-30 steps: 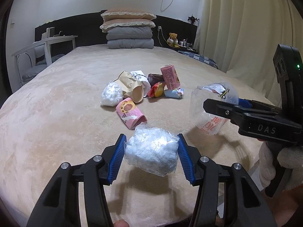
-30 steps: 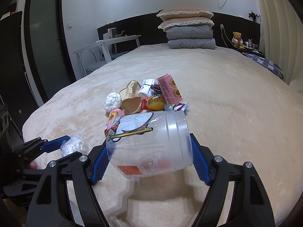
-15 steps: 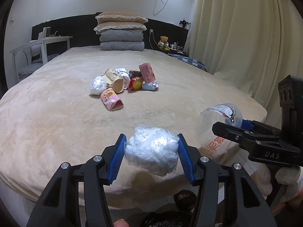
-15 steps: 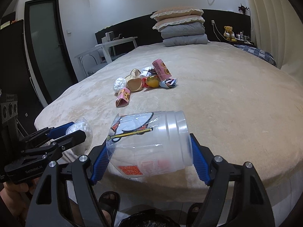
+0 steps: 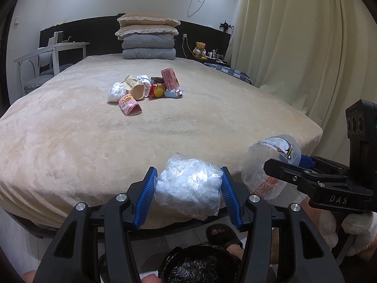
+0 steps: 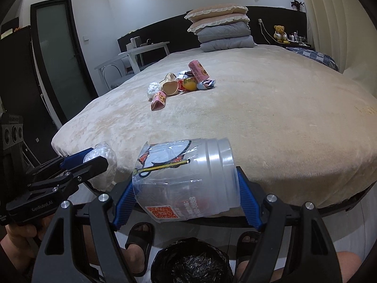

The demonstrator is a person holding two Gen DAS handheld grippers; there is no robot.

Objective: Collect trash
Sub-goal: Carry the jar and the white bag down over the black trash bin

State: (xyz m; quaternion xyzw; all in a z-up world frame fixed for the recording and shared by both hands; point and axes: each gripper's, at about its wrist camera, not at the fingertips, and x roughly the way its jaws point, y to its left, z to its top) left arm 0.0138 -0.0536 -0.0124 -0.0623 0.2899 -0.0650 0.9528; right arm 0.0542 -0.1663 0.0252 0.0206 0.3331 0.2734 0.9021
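Two grips: left gripper (image 5: 188, 188) clamping plastic wad (image 5: 188, 189), right gripper (image 6: 186, 193) clamping jar (image 6: 186, 179)

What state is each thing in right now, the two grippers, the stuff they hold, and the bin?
Left gripper: shut on crumpled plastic bag.
Right gripper: shut on clear jar, lying sideways, lidless.
Bin: open, black-lined, below both.
Trash pile: on bed.

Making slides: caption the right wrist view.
Right tongs grip a clear plastic jar above a black-lined bin.
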